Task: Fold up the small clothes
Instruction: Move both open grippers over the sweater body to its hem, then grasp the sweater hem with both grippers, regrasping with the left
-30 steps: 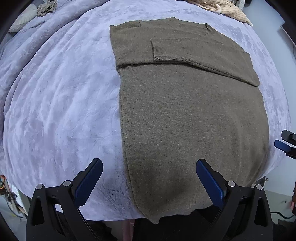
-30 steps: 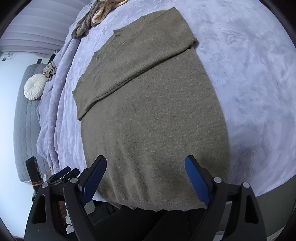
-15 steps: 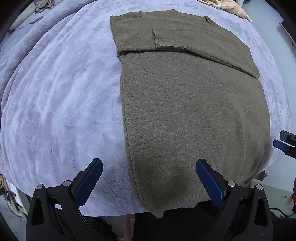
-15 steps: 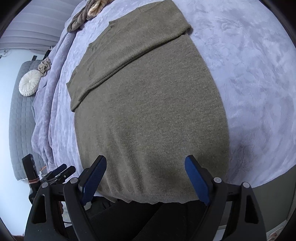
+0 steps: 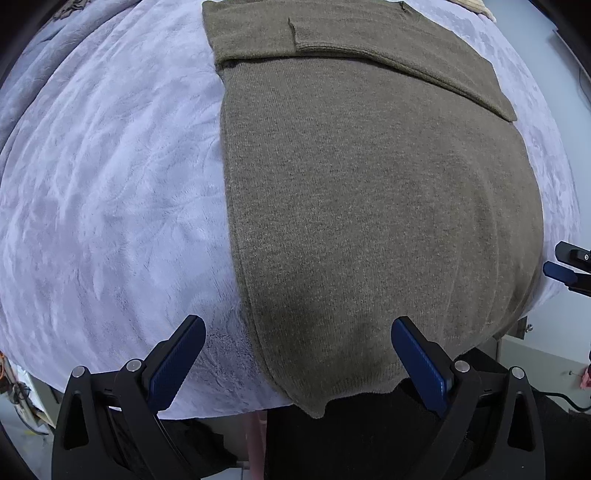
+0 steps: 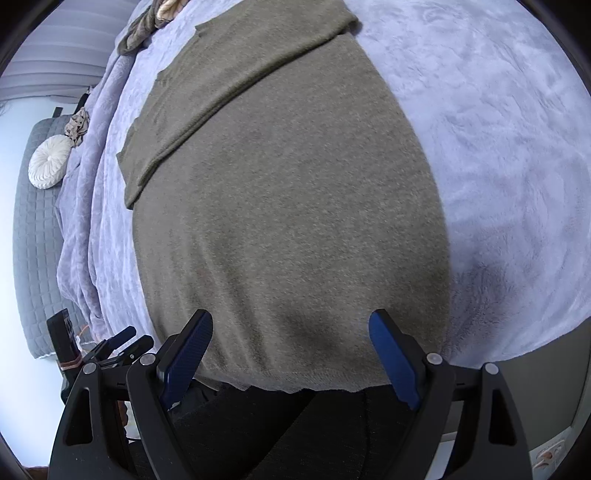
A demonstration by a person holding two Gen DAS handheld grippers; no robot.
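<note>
An olive-brown knit sweater (image 5: 369, 192) lies flat on a lilac plush blanket (image 5: 110, 184), its sleeves folded across the chest at the far end and its hem hanging at the near edge. My left gripper (image 5: 297, 332) hovers open above the hem's left corner, one pad over the blanket, the other over the knit. In the right wrist view the same sweater (image 6: 288, 206) fills the middle; my right gripper (image 6: 290, 326) is open just above the hem's right part, nothing between its pads. The right gripper's tips (image 5: 569, 266) show at the left view's right edge.
The blanket (image 6: 498, 147) covers the surface and drops off at the near edge. More crumpled clothes (image 6: 147, 22) lie at the far end. A grey quilted bed (image 6: 33, 236) with a round white cushion (image 6: 50, 160) stands to the left. Dark cloth shows below the hem.
Both grippers have come down and closer to the sweater's hem, so the knit looks larger in both views. Their jaws stay equally wide. The sweater has not moved.
</note>
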